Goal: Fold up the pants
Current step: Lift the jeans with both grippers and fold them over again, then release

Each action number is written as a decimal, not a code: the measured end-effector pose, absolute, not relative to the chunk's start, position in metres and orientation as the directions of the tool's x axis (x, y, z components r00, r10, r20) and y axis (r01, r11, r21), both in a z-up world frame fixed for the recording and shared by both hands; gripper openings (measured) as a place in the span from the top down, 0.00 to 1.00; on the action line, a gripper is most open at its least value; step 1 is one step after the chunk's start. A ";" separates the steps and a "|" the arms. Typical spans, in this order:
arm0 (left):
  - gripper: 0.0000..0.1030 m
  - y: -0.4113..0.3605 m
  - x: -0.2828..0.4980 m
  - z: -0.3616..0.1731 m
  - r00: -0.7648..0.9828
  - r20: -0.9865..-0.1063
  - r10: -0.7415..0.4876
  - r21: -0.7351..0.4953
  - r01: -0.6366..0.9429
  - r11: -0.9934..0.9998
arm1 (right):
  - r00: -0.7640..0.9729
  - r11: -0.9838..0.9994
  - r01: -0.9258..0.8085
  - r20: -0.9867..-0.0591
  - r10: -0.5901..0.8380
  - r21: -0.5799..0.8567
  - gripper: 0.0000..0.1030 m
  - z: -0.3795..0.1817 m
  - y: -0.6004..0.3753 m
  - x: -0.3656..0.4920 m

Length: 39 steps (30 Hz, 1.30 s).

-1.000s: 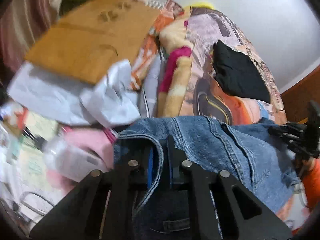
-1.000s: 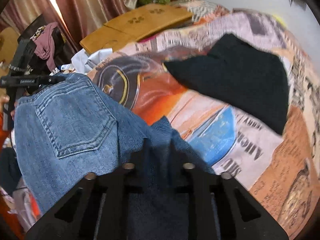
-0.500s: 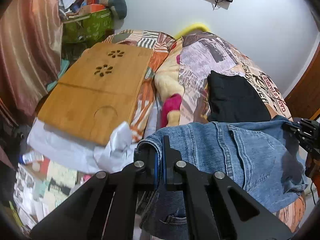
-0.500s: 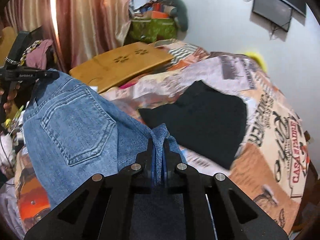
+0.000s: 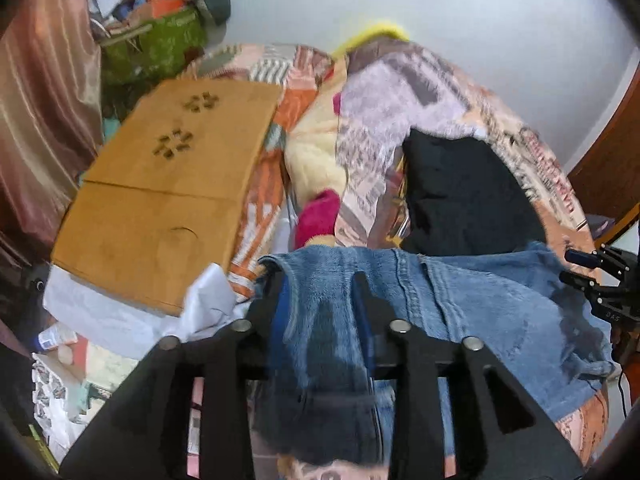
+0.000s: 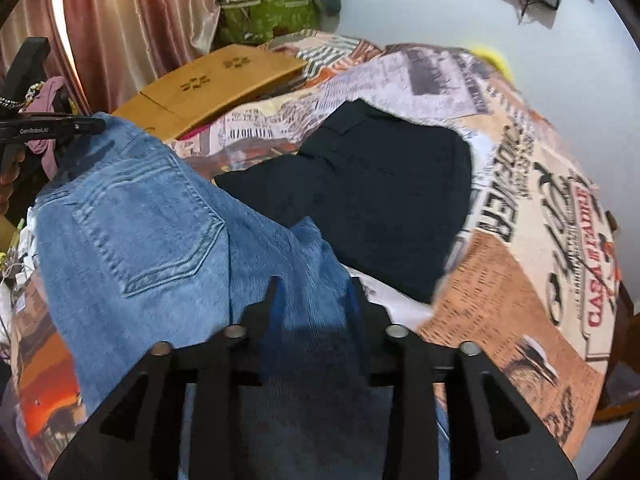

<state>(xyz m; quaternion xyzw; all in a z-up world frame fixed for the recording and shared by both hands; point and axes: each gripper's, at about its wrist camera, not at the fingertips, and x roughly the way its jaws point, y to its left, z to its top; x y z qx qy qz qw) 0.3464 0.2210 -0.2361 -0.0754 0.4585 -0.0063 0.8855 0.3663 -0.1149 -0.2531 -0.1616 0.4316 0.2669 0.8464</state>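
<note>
bed with newspaper-print cover (image 6: 520,208): lying under and beyond both grippers. blue jeans (image 6: 132,216): hanging over the near edge of the bed, waistband running side to side between the grippers, just short of the folded black garment (image 6: 380,196). left gripper (image 5: 320,296), right gripper (image 6: 314,300): jaws opening, denim sitting loose between them.

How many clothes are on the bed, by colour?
Blue: 1, the jeans
Black: 1, the folded garment
Total: 2
</note>
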 end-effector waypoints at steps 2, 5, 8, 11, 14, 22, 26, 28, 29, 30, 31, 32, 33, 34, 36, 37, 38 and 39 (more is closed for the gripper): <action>0.48 0.226 0.326 -0.223 0.607 -0.793 -0.055 -0.123 -0.070 0.990 | 0.500 0.812 -0.583 -0.805 0.319 -0.040 0.63 -0.244 -0.124 0.355; 0.45 0.233 0.297 -0.217 0.612 -0.790 -0.027 -0.097 -0.081 0.992 | 0.519 0.833 -0.553 -0.792 0.321 -0.025 0.60 -0.234 -0.141 0.338; 0.45 0.240 0.270 -0.228 0.575 -0.816 -0.048 -0.119 -0.087 0.989 | 0.533 0.856 -0.518 -0.784 0.318 -0.005 0.59 -0.228 -0.157 0.319; 0.45 0.238 0.251 -0.251 0.529 -0.843 -0.093 -0.162 -0.085 0.983 | 0.537 0.878 -0.478 -0.781 0.320 0.030 0.59 -0.229 -0.169 0.307; 0.45 0.224 0.239 -0.275 0.499 -0.858 -0.122 -0.174 -0.058 0.983 | 0.539 0.896 -0.439 -0.778 0.323 0.068 0.59 -0.233 -0.178 0.294; 0.33 0.186 0.256 -0.315 0.487 -0.868 -0.099 -0.141 -0.051 0.989 | 0.495 0.933 -0.320 -0.811 0.313 0.165 0.58 -0.264 -0.205 0.260; 0.32 0.176 0.268 -0.322 0.501 -0.864 -0.038 -0.086 -0.074 0.994 | 0.472 0.937 -0.261 -0.816 0.334 0.232 0.58 -0.283 -0.216 0.246; 0.42 0.177 0.271 -0.316 0.536 -0.844 -0.012 -0.071 -0.090 0.993 | 0.475 0.936 -0.244 -0.810 0.345 0.255 0.57 -0.286 -0.220 0.242; 0.47 0.178 0.272 -0.314 0.547 -0.837 -0.002 -0.062 -0.092 0.994 | 0.475 0.935 -0.240 -0.808 0.348 0.261 0.57 -0.285 -0.222 0.241; 0.56 0.180 0.274 -0.311 0.553 -0.833 0.008 -0.054 -0.095 0.994 | 0.472 0.934 -0.240 -0.809 0.350 0.264 0.57 -0.285 -0.222 0.242; 0.70 0.183 0.276 -0.308 0.559 -0.829 0.006 -0.058 -0.097 0.994 | 0.469 0.934 -0.241 -0.811 0.350 0.264 0.57 -0.285 -0.221 0.242; 0.71 0.187 0.277 -0.305 0.565 -0.825 0.017 -0.050 -0.103 0.993 | 0.467 0.935 -0.245 -0.814 0.346 0.257 0.57 -0.285 -0.220 0.242; 0.71 0.191 0.279 -0.301 0.571 -0.820 0.030 -0.041 -0.112 0.993 | 0.466 0.936 -0.253 -0.818 0.339 0.244 0.56 -0.285 -0.218 0.242; 0.71 0.197 0.279 -0.296 0.583 -0.812 0.031 -0.051 -0.125 0.991 | 0.466 0.937 -0.261 -0.820 0.332 0.231 0.56 -0.286 -0.217 0.241; 0.71 0.209 0.281 -0.292 0.585 -0.811 -0.002 -0.098 -0.131 0.987 | 0.469 0.938 -0.272 -0.821 0.324 0.215 0.56 -0.287 -0.215 0.239; 0.71 0.210 0.281 -0.291 0.585 -0.811 -0.007 -0.104 -0.133 0.986 | 0.471 0.938 -0.274 -0.821 0.323 0.211 0.55 -0.287 -0.215 0.238; 0.71 0.210 0.280 -0.290 0.585 -0.811 -0.003 -0.098 -0.131 0.987 | 0.471 0.938 -0.276 -0.820 0.324 0.212 0.55 -0.288 -0.216 0.237; 0.71 0.209 0.278 -0.288 0.588 -0.809 0.011 -0.078 -0.125 0.989 | 0.470 0.936 -0.276 -0.819 0.329 0.218 0.55 -0.288 -0.217 0.237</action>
